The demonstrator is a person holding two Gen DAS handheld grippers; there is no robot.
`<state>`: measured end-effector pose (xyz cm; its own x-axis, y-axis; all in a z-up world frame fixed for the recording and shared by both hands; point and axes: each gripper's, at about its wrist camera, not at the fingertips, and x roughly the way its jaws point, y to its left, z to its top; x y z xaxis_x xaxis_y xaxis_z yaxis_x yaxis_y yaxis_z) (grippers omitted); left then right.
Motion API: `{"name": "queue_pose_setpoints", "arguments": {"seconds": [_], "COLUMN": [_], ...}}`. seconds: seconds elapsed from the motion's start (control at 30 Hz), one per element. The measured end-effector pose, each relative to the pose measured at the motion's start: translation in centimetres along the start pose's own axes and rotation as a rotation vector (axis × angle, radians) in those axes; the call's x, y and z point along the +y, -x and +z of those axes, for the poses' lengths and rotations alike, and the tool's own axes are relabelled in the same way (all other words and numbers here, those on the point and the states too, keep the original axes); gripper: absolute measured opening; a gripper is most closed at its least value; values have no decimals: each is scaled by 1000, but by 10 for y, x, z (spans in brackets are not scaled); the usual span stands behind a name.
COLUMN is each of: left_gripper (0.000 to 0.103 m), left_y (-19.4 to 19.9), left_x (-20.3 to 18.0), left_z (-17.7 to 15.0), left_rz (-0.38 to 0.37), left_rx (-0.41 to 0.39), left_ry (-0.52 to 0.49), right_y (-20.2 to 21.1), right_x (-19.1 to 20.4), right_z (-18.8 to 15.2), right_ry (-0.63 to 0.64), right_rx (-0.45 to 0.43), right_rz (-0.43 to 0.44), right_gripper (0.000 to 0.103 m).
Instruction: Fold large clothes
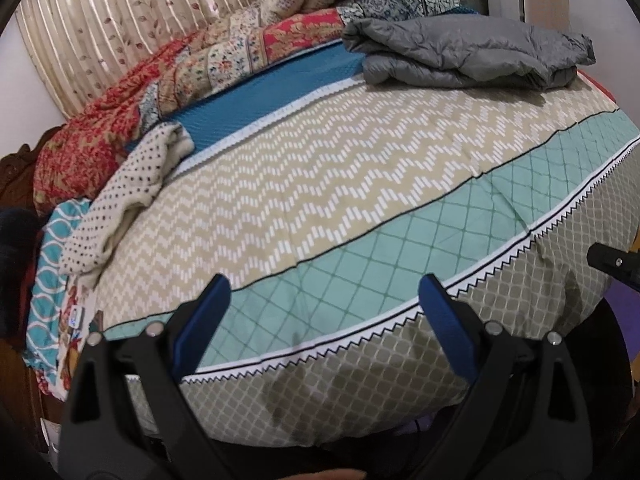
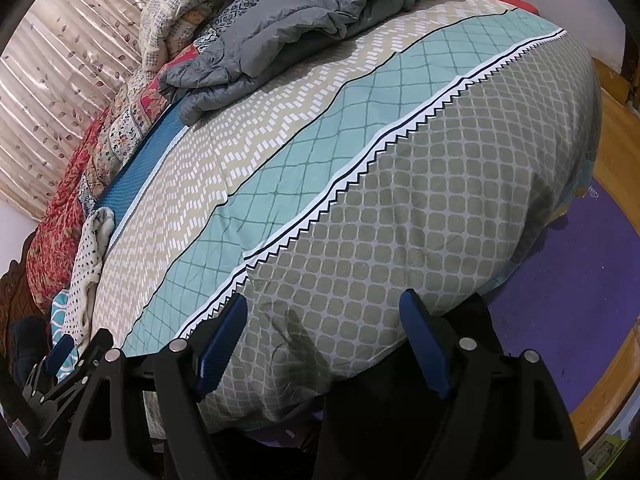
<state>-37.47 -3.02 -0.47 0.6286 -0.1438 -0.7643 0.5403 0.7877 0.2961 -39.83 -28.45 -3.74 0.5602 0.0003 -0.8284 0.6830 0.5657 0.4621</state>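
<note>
A grey puffy jacket (image 1: 464,54) lies folded at the far right side of the bed; in the right wrist view the jacket (image 2: 296,24) lies at the top centre. A white dotted garment (image 1: 120,196) lies crumpled at the left side of the bed, also in the right wrist view (image 2: 86,268). My left gripper (image 1: 324,316) is open and empty over the near edge of the bed. My right gripper (image 2: 324,336) is open and empty over the hanging bedsheet edge. The left gripper also shows at the lower left of the right wrist view (image 2: 72,360).
The bed wears a patterned sheet (image 1: 340,200) with zigzag, teal and grey bands. Red floral quilts (image 1: 120,100) and blankets pile along the far side by a curtain (image 1: 120,12). A purple mat (image 2: 568,300) covers the wooden floor (image 2: 616,128) on the right.
</note>
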Motion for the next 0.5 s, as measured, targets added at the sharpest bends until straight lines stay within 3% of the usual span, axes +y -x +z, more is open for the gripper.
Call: {"name": "queue_pose_setpoints", "arguments": {"seconds": [0.5], "left_gripper": [91], "left_y": [2], "left_x": [-1], "left_z": [-6], "left_rz": [0], "left_rx": [55], "left_ry": [-16], "right_y": [0], "right_x": [3], "right_z": [-1], "right_ry": [7], "right_rx": [1], "right_rz": [0], "right_gripper": [49]}}
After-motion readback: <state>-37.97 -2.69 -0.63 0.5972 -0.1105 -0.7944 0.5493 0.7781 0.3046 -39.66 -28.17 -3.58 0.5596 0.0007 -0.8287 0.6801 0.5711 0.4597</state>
